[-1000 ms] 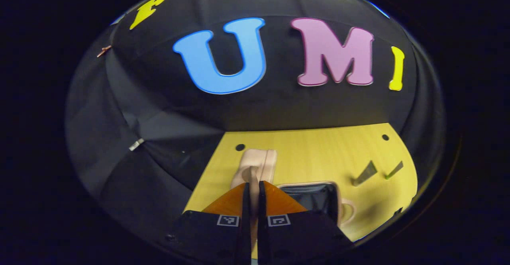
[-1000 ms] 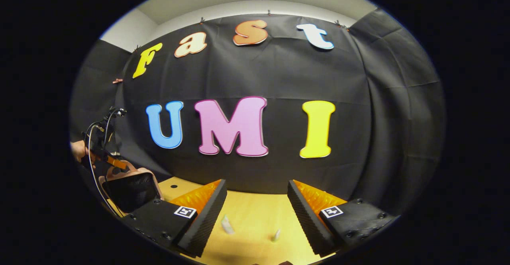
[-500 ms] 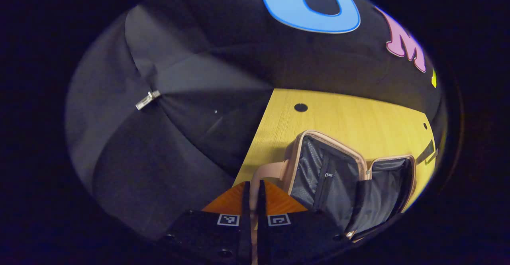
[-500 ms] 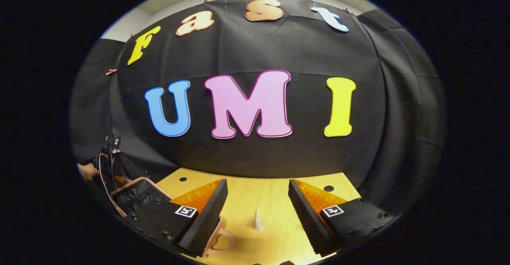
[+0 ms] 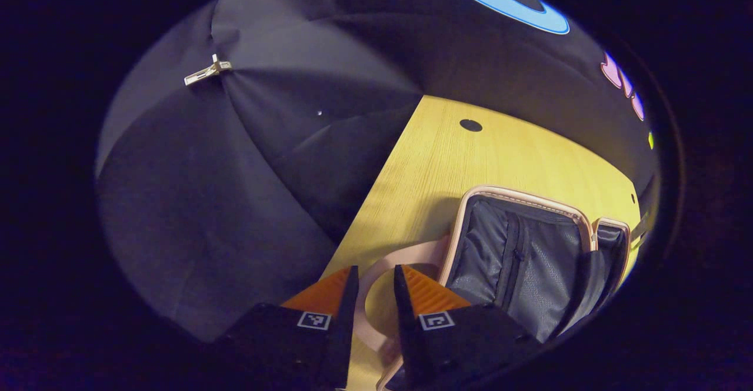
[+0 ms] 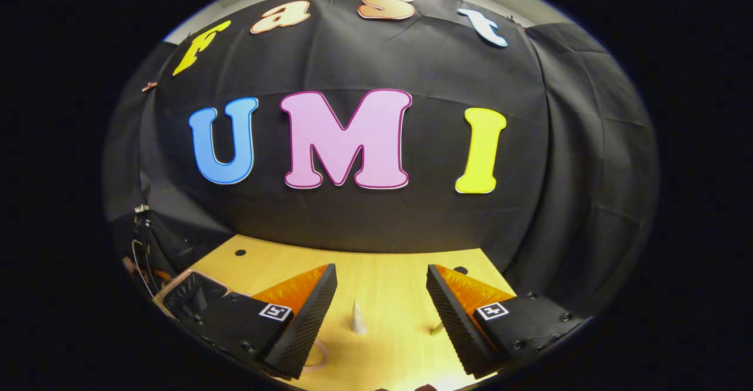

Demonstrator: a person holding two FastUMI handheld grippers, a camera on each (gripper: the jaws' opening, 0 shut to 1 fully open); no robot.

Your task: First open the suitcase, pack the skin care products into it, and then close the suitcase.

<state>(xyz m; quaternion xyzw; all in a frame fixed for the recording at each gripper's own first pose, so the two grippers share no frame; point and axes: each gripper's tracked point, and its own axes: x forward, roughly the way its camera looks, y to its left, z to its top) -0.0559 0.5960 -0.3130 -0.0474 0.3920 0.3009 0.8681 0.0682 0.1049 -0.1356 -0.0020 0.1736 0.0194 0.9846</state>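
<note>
The suitcase (image 5: 529, 256) lies open on the yellow wooden surface (image 5: 465, 161), its dark mesh-lined halves spread flat inside a pale pink rim. Its pink loop handle (image 5: 376, 273) curves out from the near edge. The left hand-held gripper (image 5: 372, 288) sits at that handle with its fingers parted a little; the handle's loop passes between and beneath the tips, and they do not press on it. In the right gripper view, the suitcase (image 6: 191, 294) appears at the lower left. The right hand-held gripper (image 6: 381, 303) is wide open and holds nothing. Between its fingers, farther off on the surface, stands a small white tube (image 6: 357, 318), with a slimmer pale tube (image 6: 436, 328) just beside the right finger.
</note>
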